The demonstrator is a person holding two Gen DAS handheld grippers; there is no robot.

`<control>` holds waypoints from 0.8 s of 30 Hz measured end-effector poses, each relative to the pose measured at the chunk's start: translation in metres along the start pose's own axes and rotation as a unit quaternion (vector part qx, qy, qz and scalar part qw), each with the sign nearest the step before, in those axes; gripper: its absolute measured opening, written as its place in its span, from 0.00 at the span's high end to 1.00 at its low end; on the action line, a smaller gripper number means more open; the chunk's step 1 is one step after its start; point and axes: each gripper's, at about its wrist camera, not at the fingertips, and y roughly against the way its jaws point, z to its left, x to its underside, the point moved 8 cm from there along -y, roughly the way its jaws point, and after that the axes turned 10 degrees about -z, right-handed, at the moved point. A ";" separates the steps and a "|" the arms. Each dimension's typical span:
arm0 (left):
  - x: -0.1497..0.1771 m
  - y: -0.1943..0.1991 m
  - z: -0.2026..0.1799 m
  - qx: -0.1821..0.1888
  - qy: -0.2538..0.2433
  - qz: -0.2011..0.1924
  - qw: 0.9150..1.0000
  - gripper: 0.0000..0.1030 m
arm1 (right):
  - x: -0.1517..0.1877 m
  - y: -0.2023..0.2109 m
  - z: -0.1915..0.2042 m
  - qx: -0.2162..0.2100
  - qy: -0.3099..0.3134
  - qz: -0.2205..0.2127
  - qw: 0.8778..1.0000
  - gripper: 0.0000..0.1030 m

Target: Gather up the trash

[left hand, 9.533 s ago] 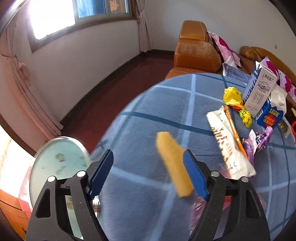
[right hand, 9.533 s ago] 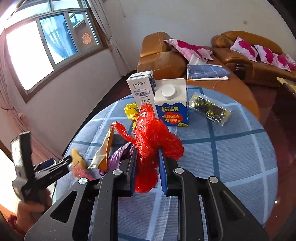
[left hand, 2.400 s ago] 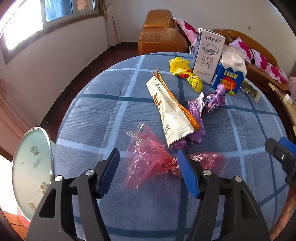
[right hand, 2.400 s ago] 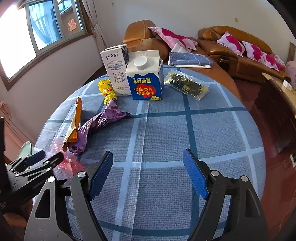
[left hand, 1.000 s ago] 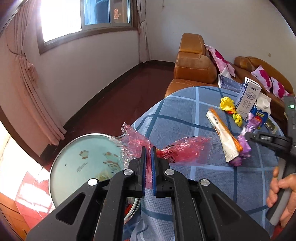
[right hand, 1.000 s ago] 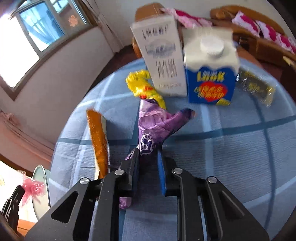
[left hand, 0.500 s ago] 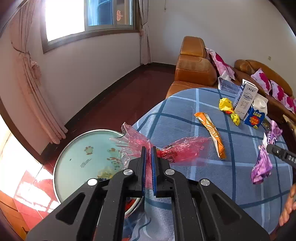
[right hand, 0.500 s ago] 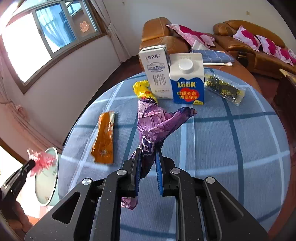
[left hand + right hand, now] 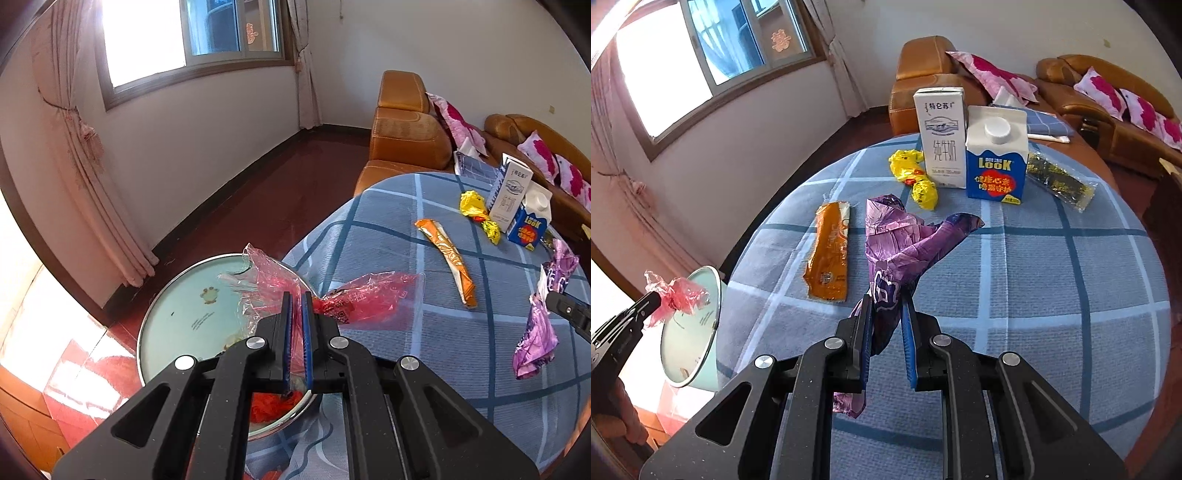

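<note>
Two grips: left gripper point(image 9: 296, 306) clamping pink wrapper point(image 9: 354, 299) over basin point(image 9: 177, 321) | right gripper point(image 9: 886, 314) pinching purple wrapper point(image 9: 901, 240) | nearby: orange wrapper point(image 9: 831, 251), yellow wrapper point(image 9: 916, 173), two cartons point(image 9: 995, 158)

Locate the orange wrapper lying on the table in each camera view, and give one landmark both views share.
Left wrist view: the orange wrapper lies flat on the blue checked tablecloth, right of centre, running diagonally, beyond the left gripper.
Right wrist view: the orange wrapper lies left of centre, left of the purple wrapper held in the right gripper.
Shared landmark: the blue LOOK carton, standing beside the white milk carton.
</note>
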 end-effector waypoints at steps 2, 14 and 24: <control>0.001 0.000 0.001 0.001 0.002 0.001 1.000 0.95 | -0.001 0.002 0.001 0.001 0.004 -0.003 1.000 0.84; 0.006 0.002 0.000 0.008 0.005 0.002 1.000 0.95 | 0.002 0.012 0.011 -0.003 0.019 -0.009 1.000 0.84; 0.012 0.002 0.008 0.003 0.009 0.006 1.000 0.95 | 0.005 0.015 0.032 -0.016 0.034 -0.009 0.999 0.84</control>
